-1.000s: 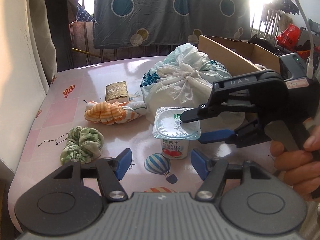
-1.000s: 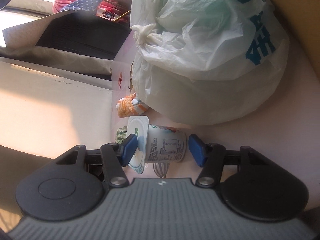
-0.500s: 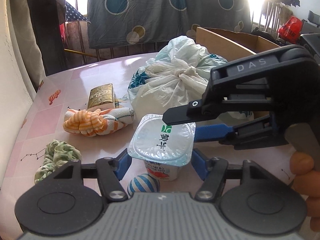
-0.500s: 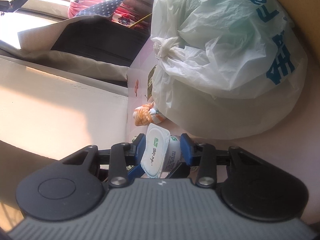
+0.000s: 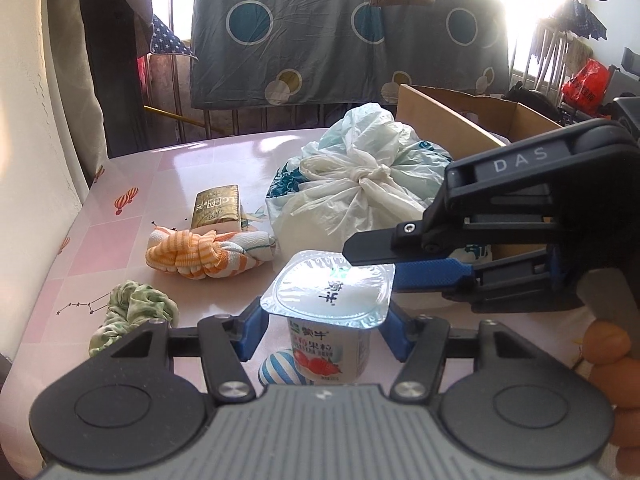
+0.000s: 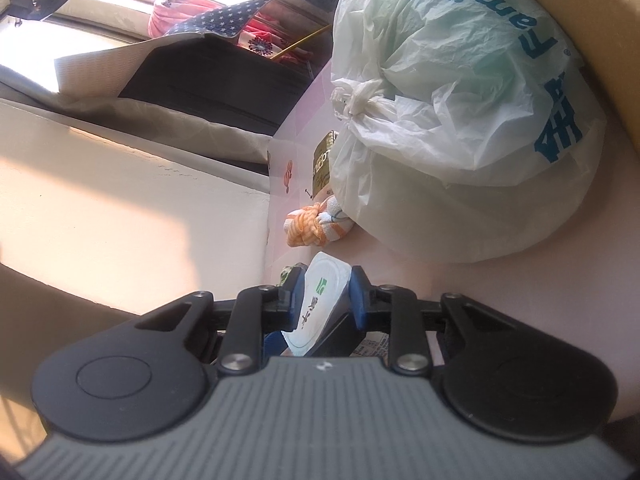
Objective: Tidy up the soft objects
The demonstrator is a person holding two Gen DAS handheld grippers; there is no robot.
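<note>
Foil lid: shiny, square, tops the yogurt cup (image 5: 329, 320), which stands upright between the left gripper (image 5: 322, 330) pads.
Left gripper: jaws spread either side of the cup body, have just been closing a little; contact with the cup wall can't be confirmed.
Right gripper (image 6: 326, 294): comes in from the right of the left one, rolled on its side; jaws have just been closing with the cup's top between them, one finger over the foil, one under the rim. Looks like a pinch on the rim, pads at or very near contact.
Step in hand (my read): a two-gripper grab of the cup.
Do it well: squeeze the body, not the foil. Thin lid and rim will buckle. Keep it upright.
Ahead-left of left gripper: knotted orange-striped cloth (image 5: 210, 258), green scrunchie (image 5: 130, 312), gold packet (image 5: 216, 206) behind the cloth.
Ahead: tied plastic bag (image 5: 360, 196), just beyond the cup; main obstacle if carrying forward.
Ahead-right: cardboard box (image 5: 472, 120), likely the drop spot, behind the bag.
Surface: pink table (image 5: 160, 176), balloon print.
Person's hand (image 5: 612, 364): on the right gripper's trigger.
</note>
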